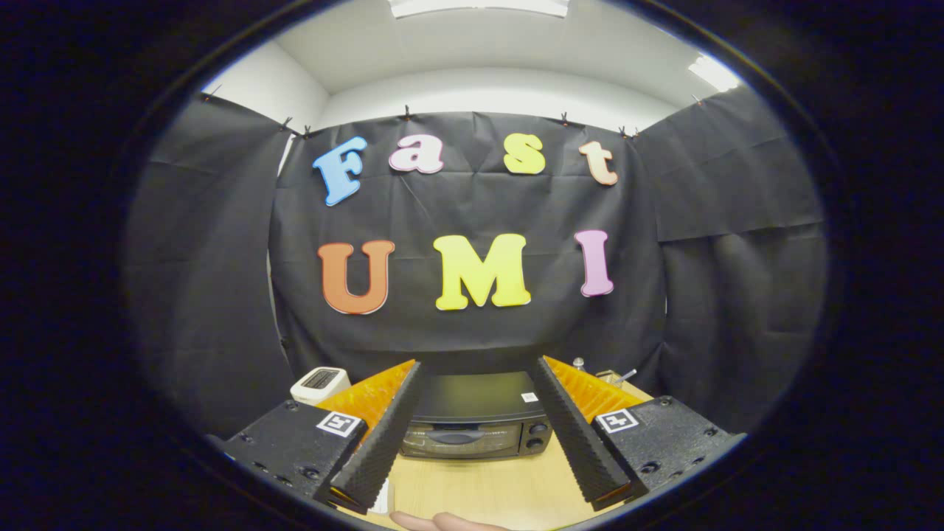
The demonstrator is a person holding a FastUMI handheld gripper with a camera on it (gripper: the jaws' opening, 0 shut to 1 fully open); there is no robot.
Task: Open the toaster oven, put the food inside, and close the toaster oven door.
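Toaster oven (472, 417) ahead of the fingers, framed in the gap between them, well beyond the tips, on the wooden table (479, 490). Door shut, long horizontal handle (456, 436) across its upper part, two knobs (537, 435) stacked just to the right of the glass. Gripper (476, 442) empty, fingers spread wide, nothing between them but open table and the oven front.

Probably a rigid metal box, heavy enough to stay put under a gentle pull, yet liable to slide on smooth wood if yanked. Door likely hinged at the bottom and dropping forward. Best taken at the middle of the handle bar, one finger above and one below, then drawn down and toward the gripper in an arc. Glass front and smooth handle likely slippery, so a firm, centred pinch rather than a hook at one end.

Open table between the fingertips and the oven, seemingly room enough for the door to swing down. Small white appliance (320, 383) beyond the left finger, beside the oven; some small items (612, 376) beyond the right finger, too small to identify. Part of a hand (442, 522) at the near table edge, below the fingers. Food not identifiable here.
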